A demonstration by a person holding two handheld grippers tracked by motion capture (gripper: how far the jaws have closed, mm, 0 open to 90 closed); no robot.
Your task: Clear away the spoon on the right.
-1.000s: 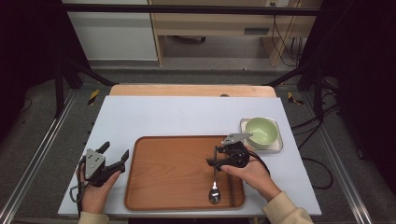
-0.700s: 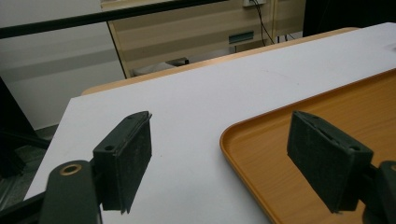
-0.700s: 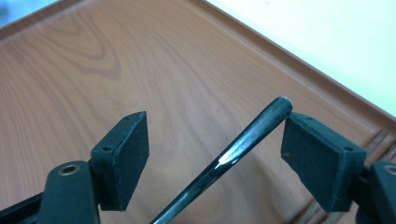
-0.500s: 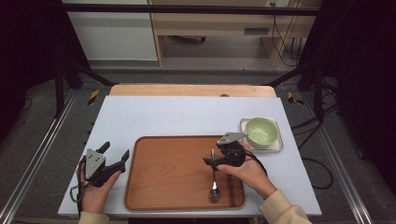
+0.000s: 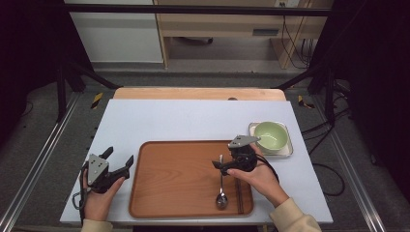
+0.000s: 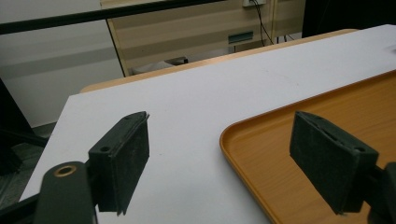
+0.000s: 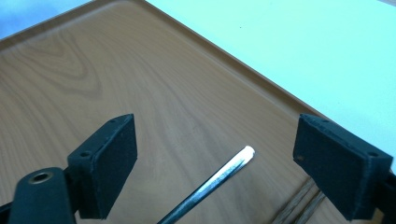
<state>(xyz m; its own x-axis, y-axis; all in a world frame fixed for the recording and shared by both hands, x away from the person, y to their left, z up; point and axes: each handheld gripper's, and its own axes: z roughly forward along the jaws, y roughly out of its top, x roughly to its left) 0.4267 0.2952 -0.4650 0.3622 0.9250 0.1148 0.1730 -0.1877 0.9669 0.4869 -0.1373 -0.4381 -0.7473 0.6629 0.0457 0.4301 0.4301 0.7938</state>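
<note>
Compared with a second ago, the right gripper (image 5: 223, 166) has just been opening its jaws, and the spoon (image 5: 221, 186) that it gripped by the handle now lies free on the wooden tray (image 5: 179, 181). In the right gripper view the jaws stand wide apart, released, with the handle tip between them and touching neither pad. The spoon's bowl points toward the person, near the tray's front rim, just beside the chopsticks (image 5: 238, 191).

The right hand (image 5: 261, 179) hovers low over the tray's right part, gripper pointing left across it. The left hand (image 5: 99, 193) rests on the white table (image 5: 193, 121) just left of the tray, unmoved; the left gripper (image 5: 121, 162) is released too, nothing between its pads.

Counted: one spoon, one pair of chopsticks, one tray, one green bowl (image 5: 270, 135) on one small square plate (image 5: 288, 151) right of the tray.
</note>
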